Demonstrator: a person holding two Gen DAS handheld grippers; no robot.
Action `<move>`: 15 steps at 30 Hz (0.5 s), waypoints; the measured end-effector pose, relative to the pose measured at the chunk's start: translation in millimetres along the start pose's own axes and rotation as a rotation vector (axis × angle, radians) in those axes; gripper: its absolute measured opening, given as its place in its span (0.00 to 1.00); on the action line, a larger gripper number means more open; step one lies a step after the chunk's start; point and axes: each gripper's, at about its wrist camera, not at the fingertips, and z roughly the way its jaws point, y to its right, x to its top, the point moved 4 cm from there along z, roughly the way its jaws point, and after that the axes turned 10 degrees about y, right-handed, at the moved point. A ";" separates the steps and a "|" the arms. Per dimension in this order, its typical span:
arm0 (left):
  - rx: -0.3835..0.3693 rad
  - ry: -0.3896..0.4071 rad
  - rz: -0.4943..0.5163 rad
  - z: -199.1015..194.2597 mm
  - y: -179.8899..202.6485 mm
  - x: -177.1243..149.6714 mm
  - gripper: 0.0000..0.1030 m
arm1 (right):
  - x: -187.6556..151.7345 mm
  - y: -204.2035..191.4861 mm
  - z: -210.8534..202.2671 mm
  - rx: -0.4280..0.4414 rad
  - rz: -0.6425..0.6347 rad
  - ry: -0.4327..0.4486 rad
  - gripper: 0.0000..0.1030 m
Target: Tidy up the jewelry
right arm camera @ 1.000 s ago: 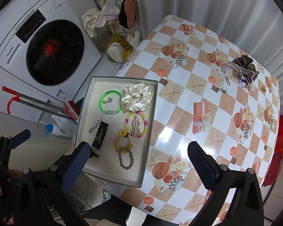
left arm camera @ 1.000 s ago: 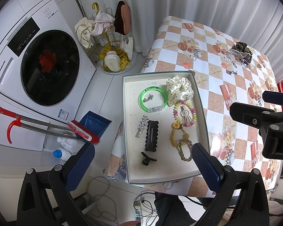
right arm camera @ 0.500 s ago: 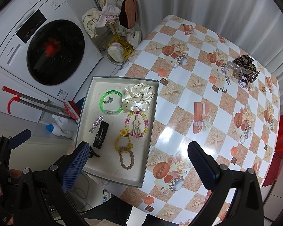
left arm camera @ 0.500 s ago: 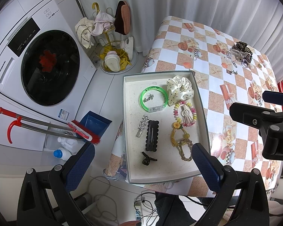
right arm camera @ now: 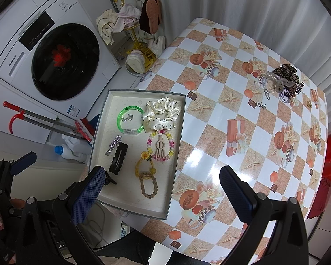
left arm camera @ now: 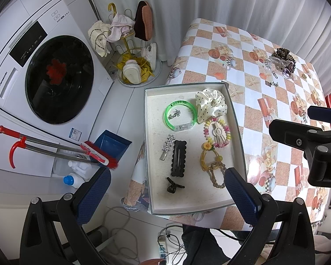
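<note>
A shallow grey-rimmed tray (left arm camera: 237, 132) sits at the corner of the table (left arm camera: 253, 101), which is covered in an orange-and-white check cloth printed with starfish, teacups and gift boxes. Inside the tray, at its far end, a green bangle (left arm camera: 180, 118) with small unreadable lettering rings a little silver chain (left arm camera: 174, 114); touching the bangle's right side lies a cream polka-dot scrunchie (left arm camera: 211, 105). Just nearer than the scrunchie is a pastel bead bracelet (left arm camera: 217, 132) around a cream hair clip. Toward the tray's middle lie a silver star clip (left arm camera: 167, 146) and, beside it, a black scalloped snap clip (left arm camera: 178, 158); a yellow sunflower hair tie (left arm camera: 210, 156) overlaps a brown braided loop (left arm camera: 218, 175). A small black claw clip (left arm camera: 173, 185) lies toward the tray's near end.

Well beyond the tray, near the table's far right corner, a heap holds a leopard scrunchie (right arm camera: 286, 72) and a clear claw clip (right arm camera: 275, 81).

Left of the tray, on the floor, stands a white washing machine (left arm camera: 33, 70) marked "Panasonic".

The left gripper (left arm camera: 166, 190) hovers above the tray's near end, fingers spread wide, holding nothing. The right gripper (right arm camera: 163, 191) hangs above the tray's right edge, likewise wide and empty.
</note>
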 end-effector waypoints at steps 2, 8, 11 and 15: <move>0.000 0.000 0.000 0.0 -0.1 -0.4 1.00 | 0.0 -0.2 -0.2 0.000 0.000 0.001 1.00; 0.002 -0.004 -0.001 0.1 0.3 0.4 1.00 | -0.2 -0.3 -0.6 0.001 -0.002 0.001 1.00; 0.004 -0.006 -0.002 0.3 0.1 -0.1 1.00 | -0.2 -0.5 -0.6 0.001 0.000 0.001 1.00; 0.008 -0.006 -0.004 0.1 -1.9 -2.5 1.00 | -0.1 -0.6 -0.6 0.001 0.001 0.001 1.00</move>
